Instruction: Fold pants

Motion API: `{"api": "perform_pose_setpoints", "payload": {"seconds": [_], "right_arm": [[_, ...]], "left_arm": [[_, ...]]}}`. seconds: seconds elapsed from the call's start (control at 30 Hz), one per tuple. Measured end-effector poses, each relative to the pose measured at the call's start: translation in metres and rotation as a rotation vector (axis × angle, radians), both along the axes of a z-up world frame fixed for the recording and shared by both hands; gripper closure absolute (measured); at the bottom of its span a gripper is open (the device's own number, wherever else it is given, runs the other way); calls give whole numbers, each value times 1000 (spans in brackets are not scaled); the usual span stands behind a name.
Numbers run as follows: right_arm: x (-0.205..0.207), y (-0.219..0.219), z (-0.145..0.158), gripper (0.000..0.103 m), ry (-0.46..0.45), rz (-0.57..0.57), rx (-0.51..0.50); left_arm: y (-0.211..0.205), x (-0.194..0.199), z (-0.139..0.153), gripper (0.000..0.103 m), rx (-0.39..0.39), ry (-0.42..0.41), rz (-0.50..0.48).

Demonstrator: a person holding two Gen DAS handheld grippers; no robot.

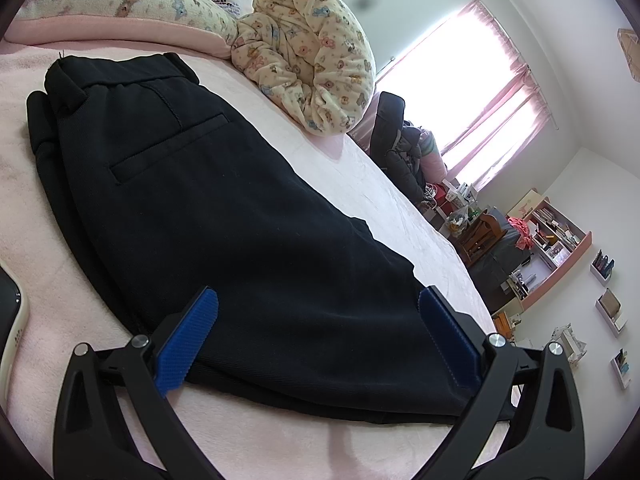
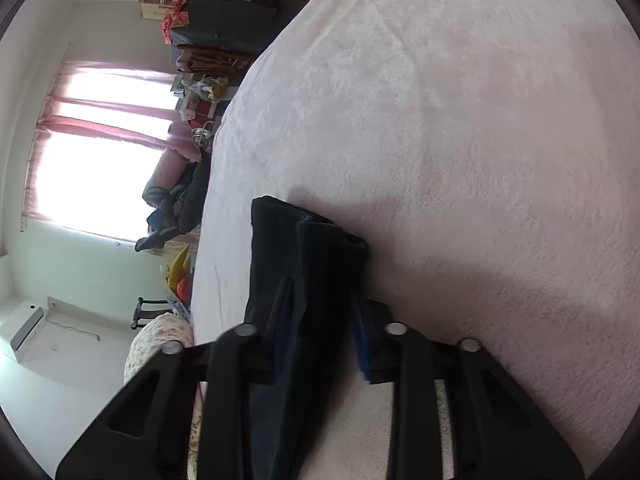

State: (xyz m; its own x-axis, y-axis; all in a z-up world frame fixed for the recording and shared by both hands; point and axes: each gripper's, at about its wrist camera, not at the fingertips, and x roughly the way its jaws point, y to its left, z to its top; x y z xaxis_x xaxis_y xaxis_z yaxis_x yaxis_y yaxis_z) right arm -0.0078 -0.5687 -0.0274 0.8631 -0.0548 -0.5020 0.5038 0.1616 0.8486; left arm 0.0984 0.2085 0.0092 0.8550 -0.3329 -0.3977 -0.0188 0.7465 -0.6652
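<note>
Black pants (image 1: 224, 216) lie flat on the pink bed cover (image 1: 60, 272), waistband at the far end, back pocket facing up. My left gripper (image 1: 320, 320) is open, its blue pads (image 1: 188, 340) spread wide over the near part of the pants, holding nothing. In the right wrist view my right gripper (image 2: 320, 312) is shut on a bunched black end of the pants (image 2: 308, 248), which stands out past the fingertips above the bed cover (image 2: 460, 160).
A rolled patterned blanket (image 1: 308, 52) and a pillow (image 1: 120, 0) lie at the head of the bed. A white device (image 1: 12, 320) lies at the left edge. Beyond the bed's right edge are a dark chair (image 1: 394, 128), cluttered shelves (image 1: 552, 240) and a curtained window (image 1: 480, 92).
</note>
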Motion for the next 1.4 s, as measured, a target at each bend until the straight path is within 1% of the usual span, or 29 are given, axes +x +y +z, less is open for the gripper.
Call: {"api": "perform_pose_setpoints", "payload": {"seconds": [0.13,0.23,0.3,0.47,0.5,0.63,0.77,0.87,0.97,1.03,1.1,1.2,1.3,1.4], "right_arm": [[-1,4,1,93,-12,-12,-27],[-1,10,15,93,-56,-6,-75],[3,16,31,94,-95,23,-120],[24,41,77,93,-192,147,-222],[33,53,89,93,-215,191,-248],[58,93,115,93,-280,327,-293],[85,145,129,93,-313,473,-315],[110,193,129,93,-315,597,-313],[133,240,119,93,-322,718,-267],[150,273,111,94,-289,803,-272],[165,305,101,94,-228,878,-295],[179,340,85,94,-192,958,-271],[184,359,81,94,-196,990,-267],[191,370,84,94,-200,1011,-279]], "left_arm": [[0,0,0,2,0,0,0],[0,0,0,2,0,0,0],[0,0,0,2,0,0,0],[1,-1,0,2,-2,-1,0],[1,-1,0,2,-3,-2,-1],[1,-1,0,2,-4,-2,-1],[1,-1,0,2,-5,-3,-1],[1,-1,0,2,-5,-3,-1],[1,-1,0,2,-8,-4,-2],[1,-1,0,2,-12,-7,-3],[1,-1,-1,2,-18,-11,-5],[2,-1,-1,2,-22,-12,-6],[2,-2,-1,2,-24,-13,-6],[2,-2,-1,2,-25,-14,-6]]}}
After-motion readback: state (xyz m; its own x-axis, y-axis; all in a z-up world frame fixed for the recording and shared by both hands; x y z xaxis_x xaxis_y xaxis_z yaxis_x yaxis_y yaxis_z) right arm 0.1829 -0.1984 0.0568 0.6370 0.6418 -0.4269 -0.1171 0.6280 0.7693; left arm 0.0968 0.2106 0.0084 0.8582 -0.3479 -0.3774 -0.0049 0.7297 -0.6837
